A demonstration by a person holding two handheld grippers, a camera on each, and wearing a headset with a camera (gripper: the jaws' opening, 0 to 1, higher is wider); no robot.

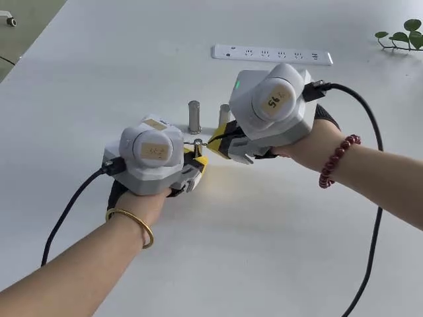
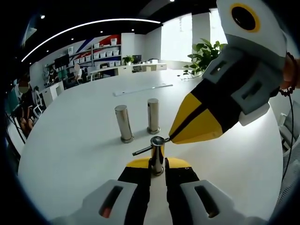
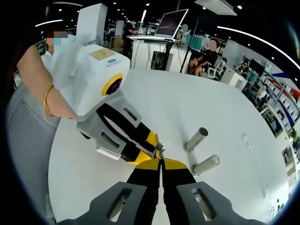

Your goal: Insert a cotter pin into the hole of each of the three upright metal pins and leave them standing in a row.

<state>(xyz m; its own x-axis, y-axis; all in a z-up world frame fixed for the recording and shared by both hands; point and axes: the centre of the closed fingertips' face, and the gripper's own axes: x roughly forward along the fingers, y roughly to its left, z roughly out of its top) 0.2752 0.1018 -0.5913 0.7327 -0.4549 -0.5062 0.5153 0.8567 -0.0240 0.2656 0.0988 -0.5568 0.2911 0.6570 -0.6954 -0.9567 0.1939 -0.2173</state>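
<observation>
My left gripper (image 2: 157, 165) is shut on a short upright metal pin (image 2: 157, 152), which it holds on the white table (image 1: 218, 251). A thin cotter pin (image 2: 142, 150) runs through the hole near that pin's top and sticks out to the left. My right gripper (image 3: 161, 162) is shut on the cotter pin's other end (image 3: 160, 149), and its yellow tip (image 2: 194, 119) meets the pin from the right. In the head view the left gripper (image 1: 195, 162) and right gripper (image 1: 213, 144) face each other across the held pin (image 1: 197, 146). Two more metal pins (image 1: 194, 117) (image 1: 224, 115) stand just behind.
A white power strip (image 1: 272, 54) lies at the table's far side, with a plant sprig (image 1: 402, 36) at the far right. Black cables (image 1: 370, 218) trail from both grippers. The two free pins (image 2: 124, 123) (image 2: 153, 116) stand close to the grippers' tips.
</observation>
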